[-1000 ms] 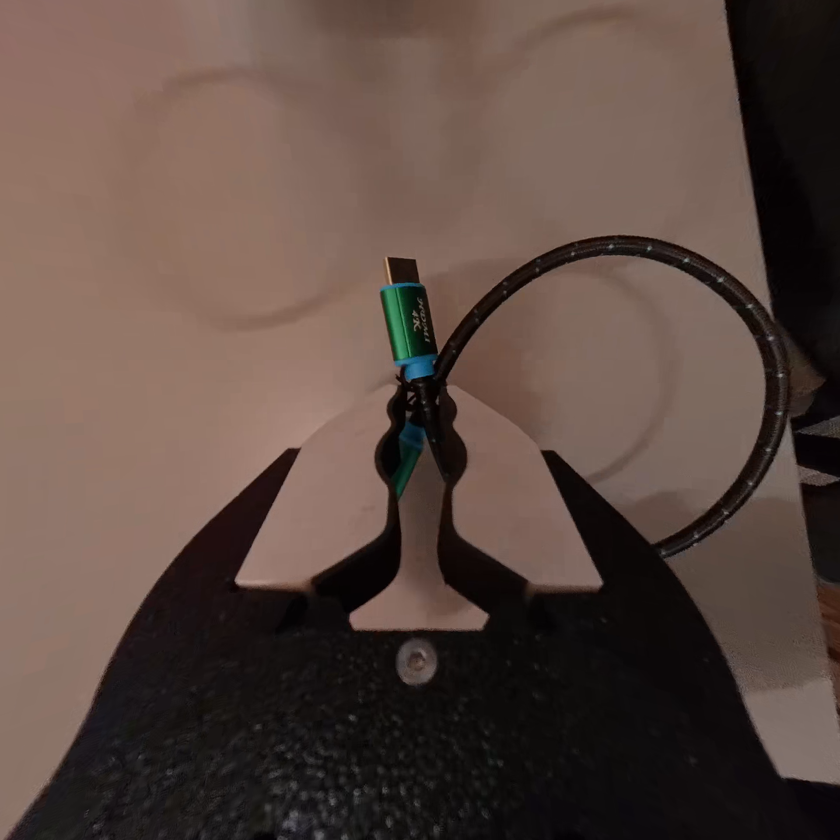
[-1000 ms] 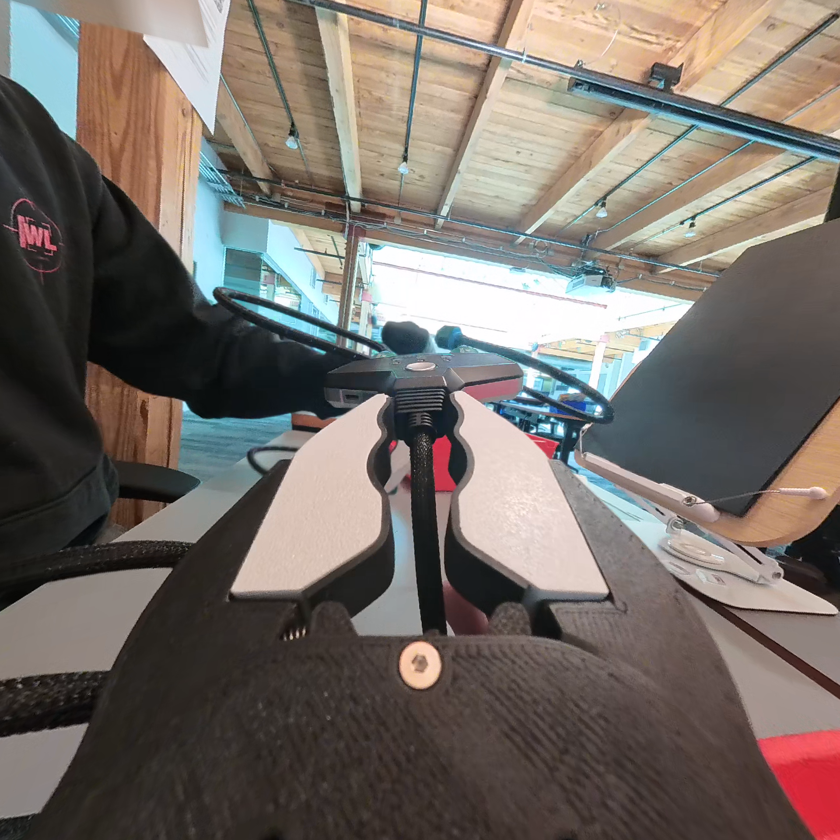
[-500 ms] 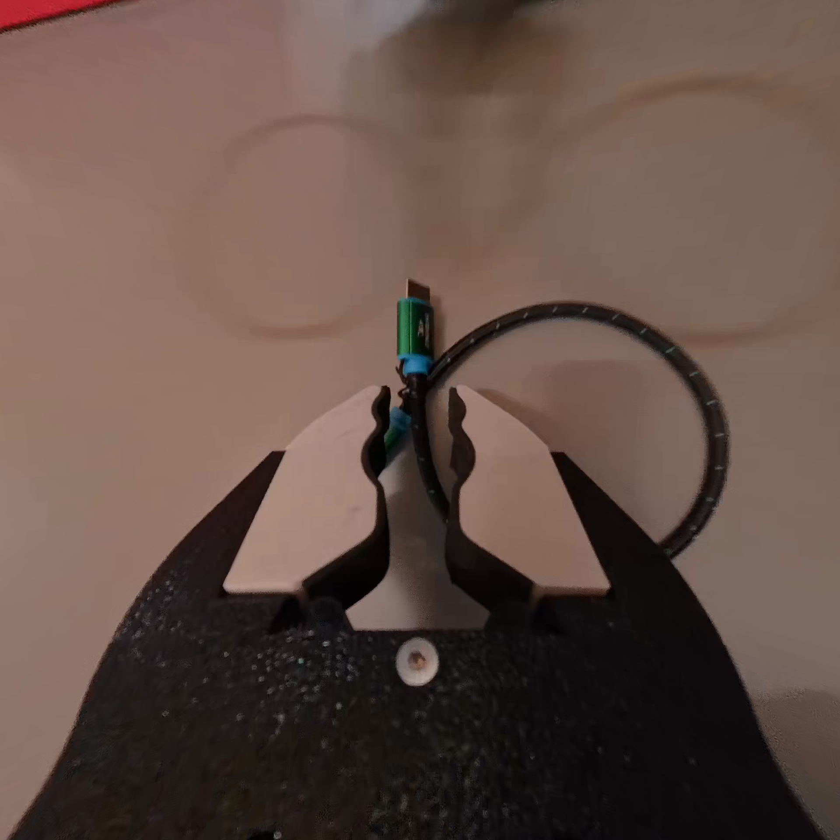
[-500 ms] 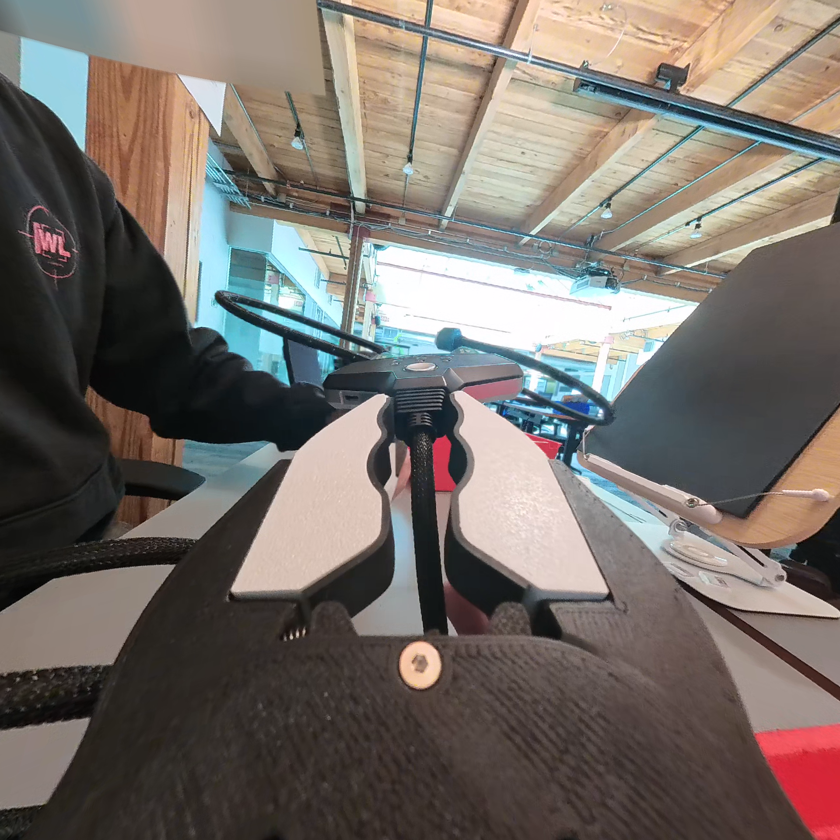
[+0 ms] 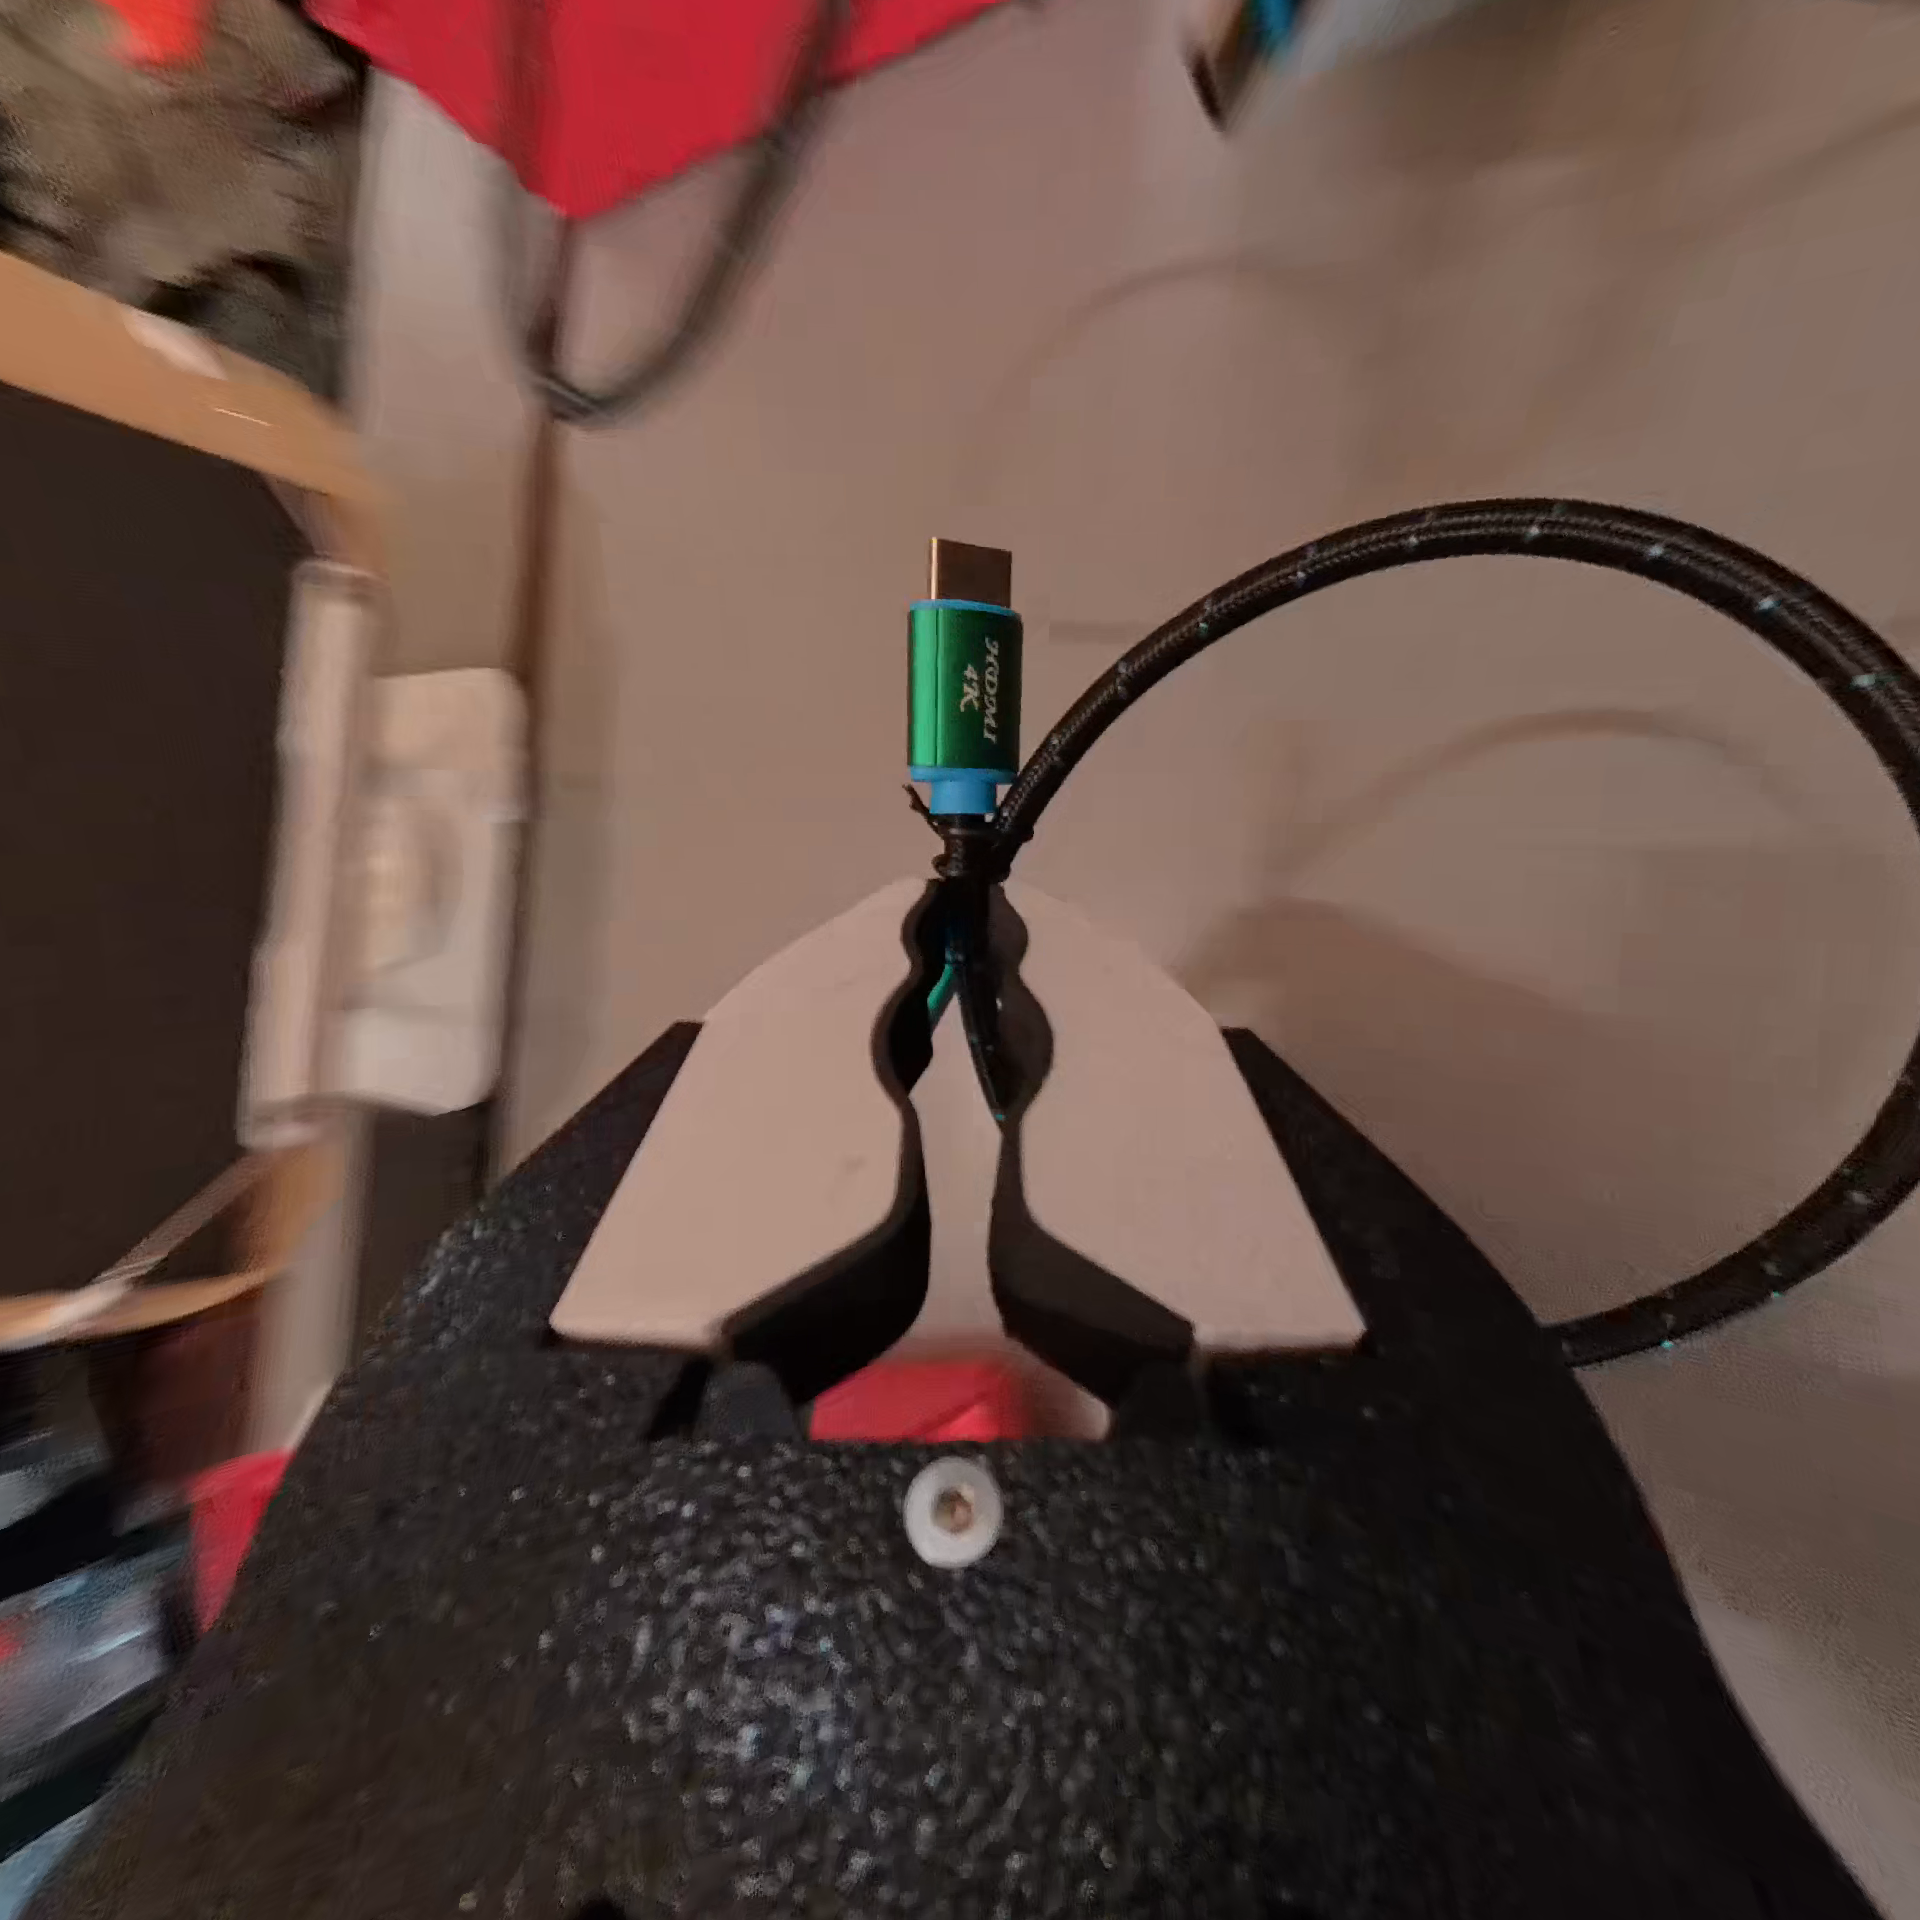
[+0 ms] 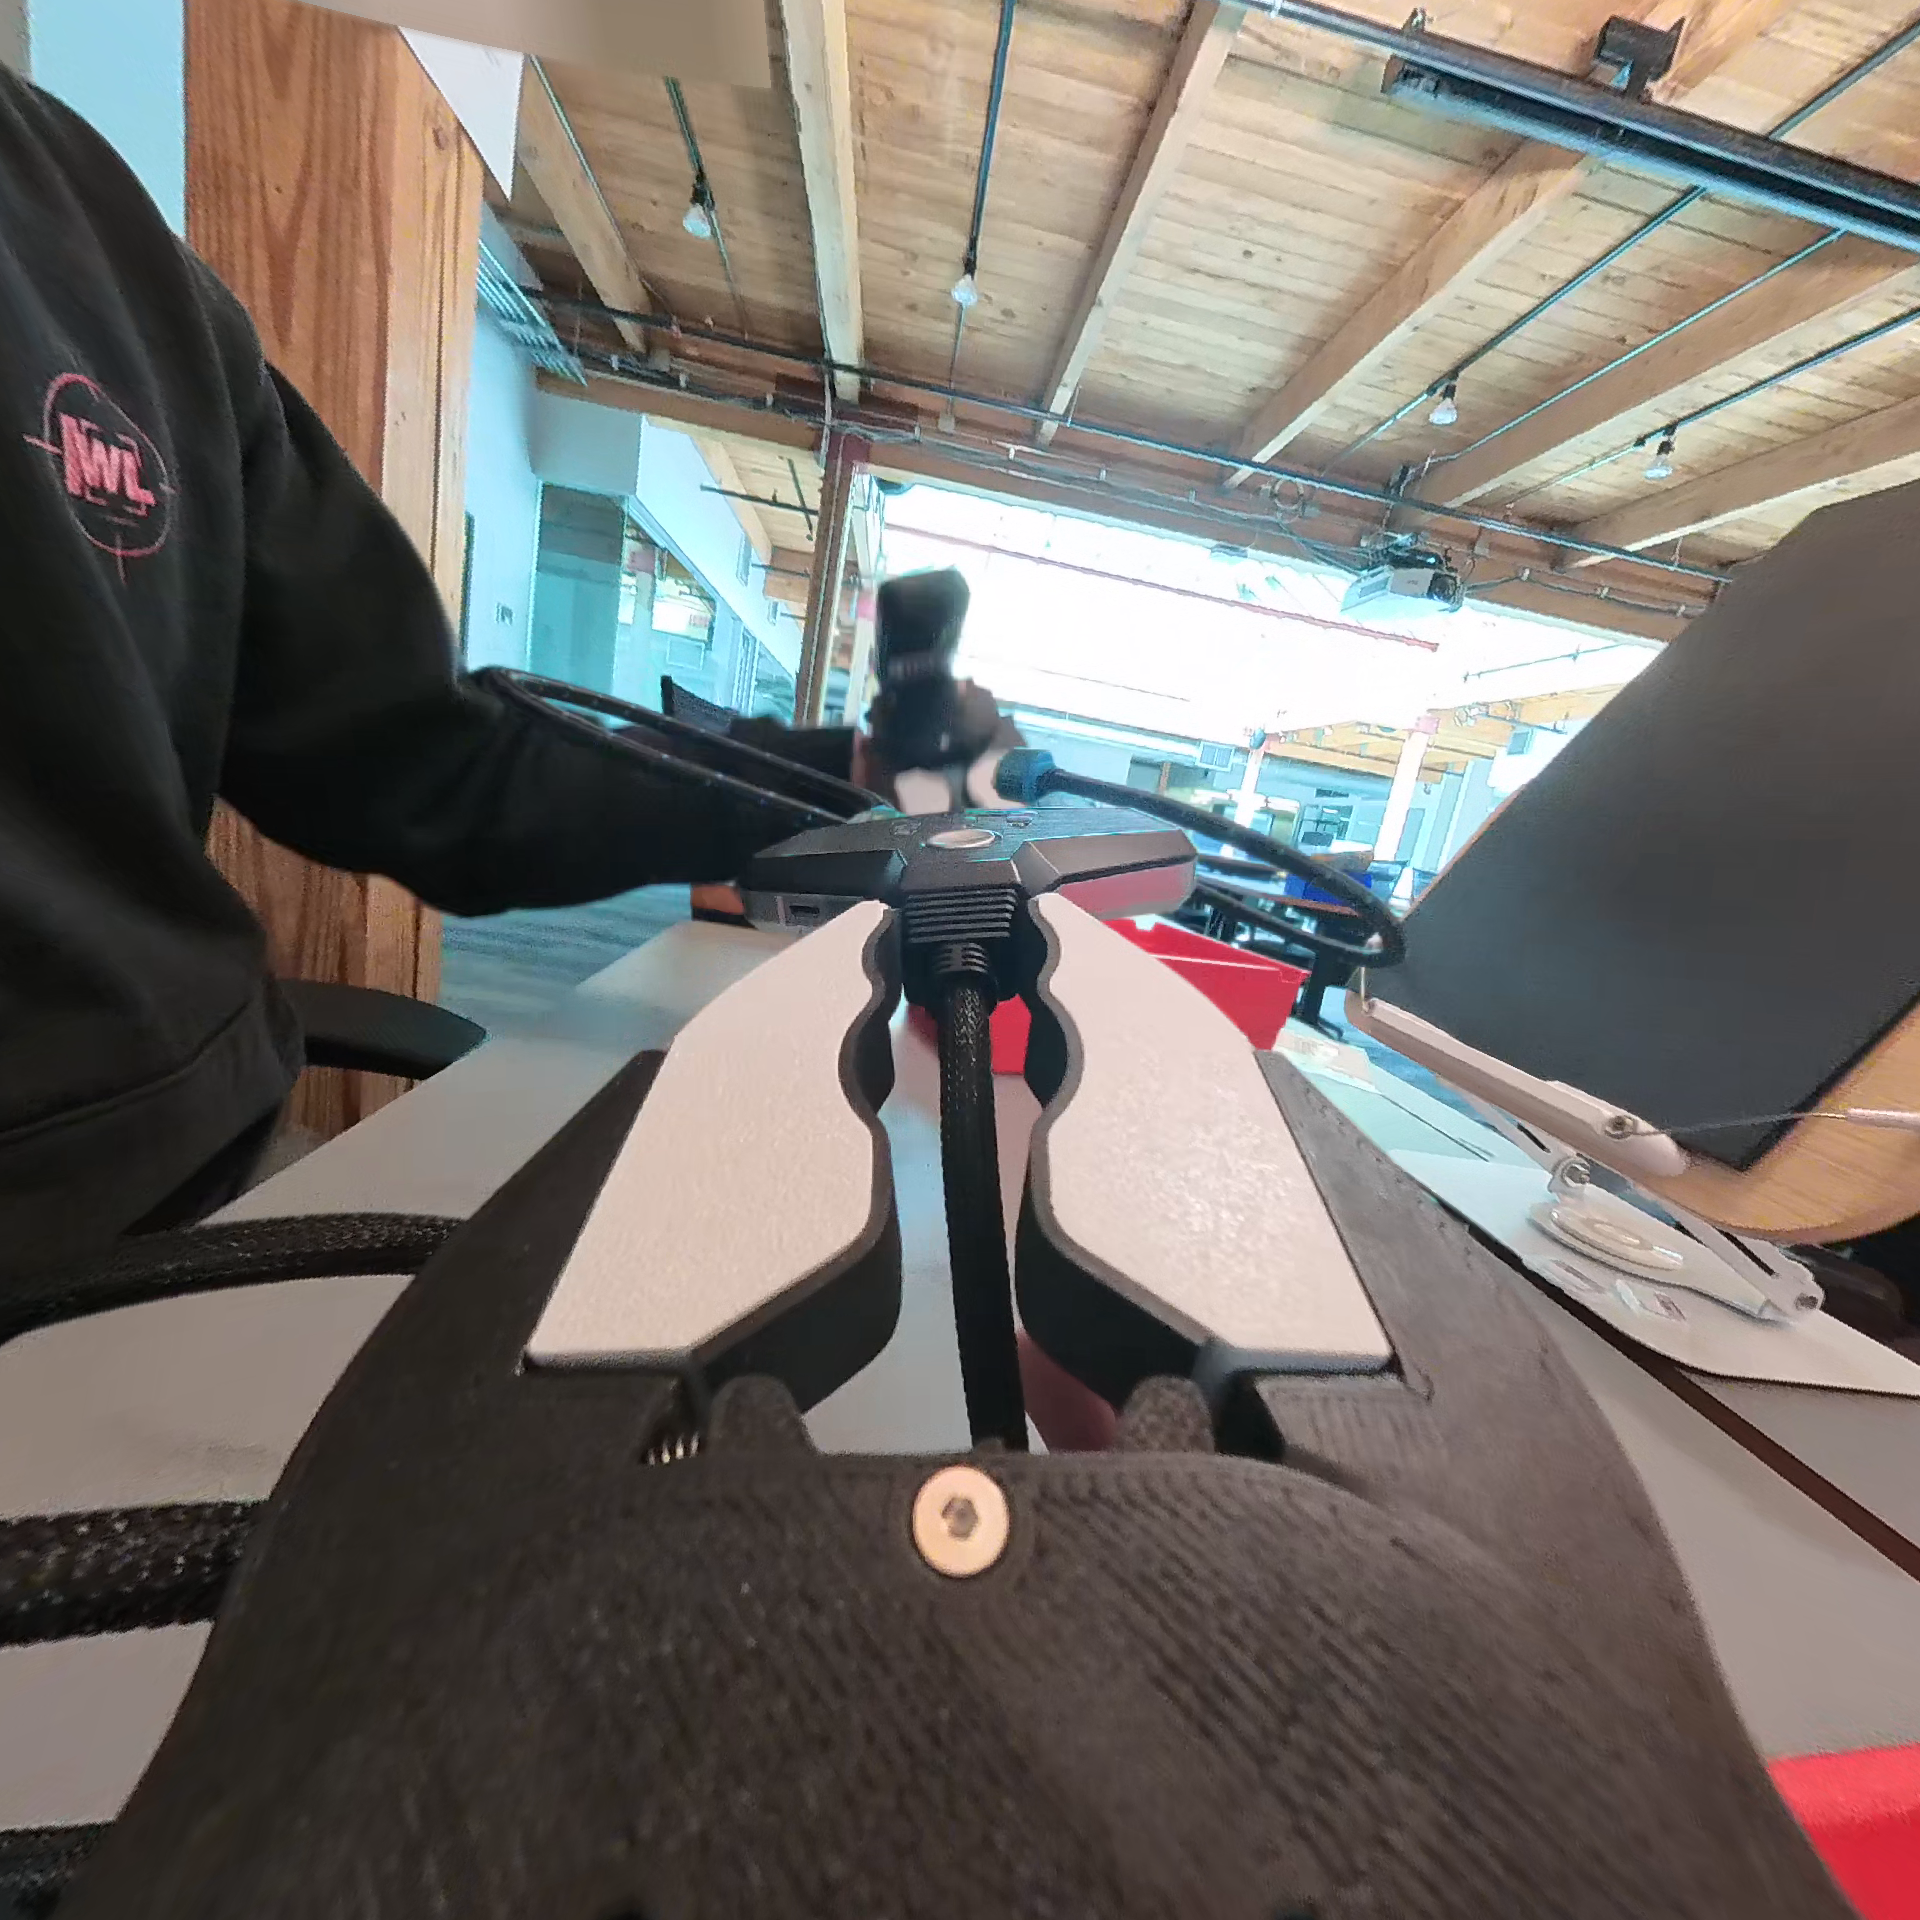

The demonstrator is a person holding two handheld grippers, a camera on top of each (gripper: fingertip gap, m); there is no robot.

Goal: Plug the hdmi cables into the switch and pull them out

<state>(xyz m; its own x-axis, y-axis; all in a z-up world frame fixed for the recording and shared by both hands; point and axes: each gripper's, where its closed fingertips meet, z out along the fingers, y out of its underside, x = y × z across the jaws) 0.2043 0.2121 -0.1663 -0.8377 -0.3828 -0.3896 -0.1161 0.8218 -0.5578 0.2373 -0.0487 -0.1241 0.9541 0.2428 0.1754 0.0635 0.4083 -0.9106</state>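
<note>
Starting with the left wrist view, the left hand-held gripper (image 5: 961,894) is seen pinched together on the braided cable (image 5: 1558,582) just behind the green plug (image 5: 961,691), so the plug stands free beyond the fingertips with its gold tip forward, and the cable loops off to the right and back under the gripper. Because the hold is on the thin cable neck and not on the plug body, the plug could be tilted or twisted when it is pressed against a port, and a skewed tip could be jammed at the mouth or the neck kinked. The surroundings are smeared, so alignment may be misjudged; the red bin (image 5: 665,94) and worktop (image 5: 1455,364) are only roughly made out. In the right wrist view, the right hand-held gripper (image 6: 961,920) is clamped around the ribbed collar of the switch (image 6: 971,857), its own cord running back between the fingers. A blue-ended plug (image 6: 1023,774) appears seated on the far side, though that joint is hidden. Held only by its collar, the switch could be swivelled or pushed back under insertion force, and the looped cables near the sleeve (image 6: 416,769) and the stand (image 6: 1621,1122) could be snagged.
</note>
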